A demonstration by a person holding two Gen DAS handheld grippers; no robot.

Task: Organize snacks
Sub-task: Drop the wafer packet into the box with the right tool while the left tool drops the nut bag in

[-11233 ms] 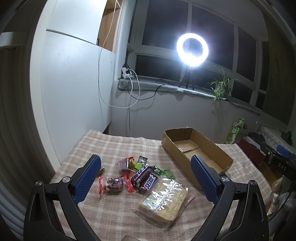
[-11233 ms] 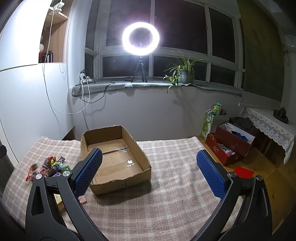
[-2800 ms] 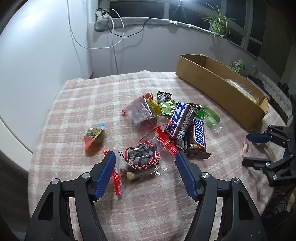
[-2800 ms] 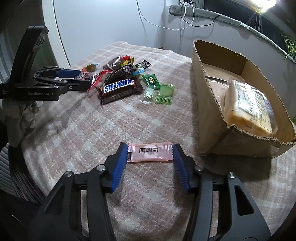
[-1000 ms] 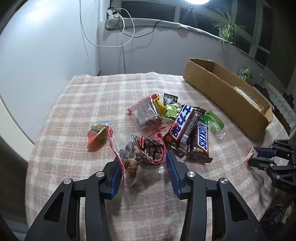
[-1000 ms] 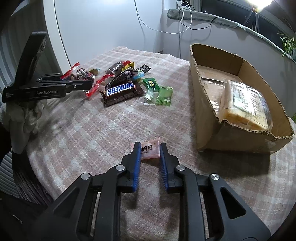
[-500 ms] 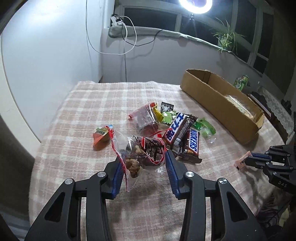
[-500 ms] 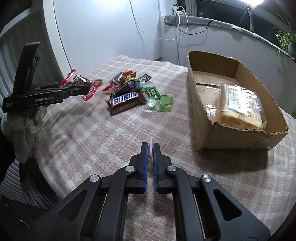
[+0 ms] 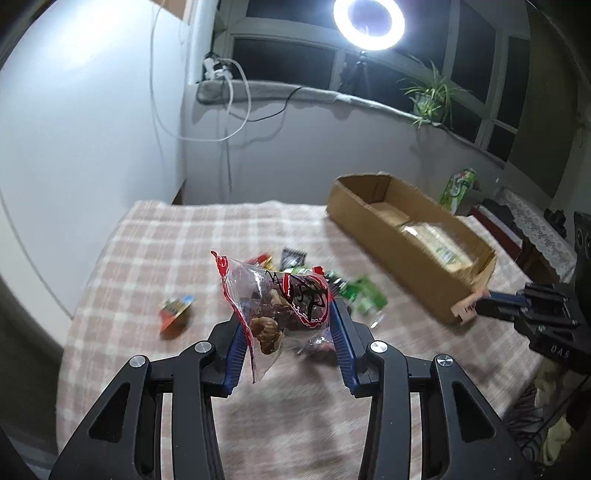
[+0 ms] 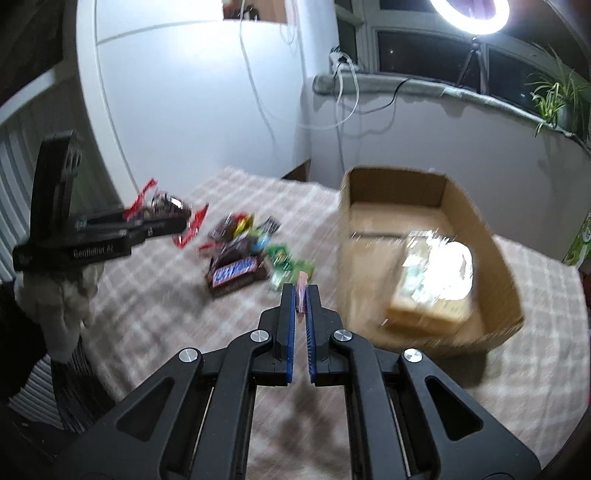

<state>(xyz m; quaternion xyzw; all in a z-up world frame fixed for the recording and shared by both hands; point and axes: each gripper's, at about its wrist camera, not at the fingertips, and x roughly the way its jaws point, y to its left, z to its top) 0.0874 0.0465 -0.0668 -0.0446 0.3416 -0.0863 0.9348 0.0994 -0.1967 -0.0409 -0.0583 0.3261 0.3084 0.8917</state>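
My left gripper [image 9: 287,314] is shut on a clear red-trimmed bag of nuts and dried fruit [image 9: 280,299], held above the plaid table. In the right wrist view that bag [image 10: 162,203] hangs at the left in the left gripper [image 10: 173,221]. My right gripper [image 10: 301,295] is shut on a thin pink candy packet [image 10: 303,280], pinched on edge. From the left wrist view the packet [image 9: 466,305] sits by the near corner of the cardboard box [image 9: 369,206]. The box [image 10: 354,236] holds a wrapped cracker pack [image 10: 432,288]. Snickers bars [image 10: 236,275] and green packets [image 10: 284,258] lie on the cloth.
A small orange packet [image 9: 173,312] lies apart at the left of the table [image 9: 155,236]. A white wall [image 9: 92,129] stands close on the left. A ring light [image 9: 367,18], cables and a plant [image 9: 428,96] are on the window sill behind.
Both grippers rose. The nut bag came off the table in the left gripper. The right jaws closed fully on the pink packet, turned it on edge and lifted it toward the box.
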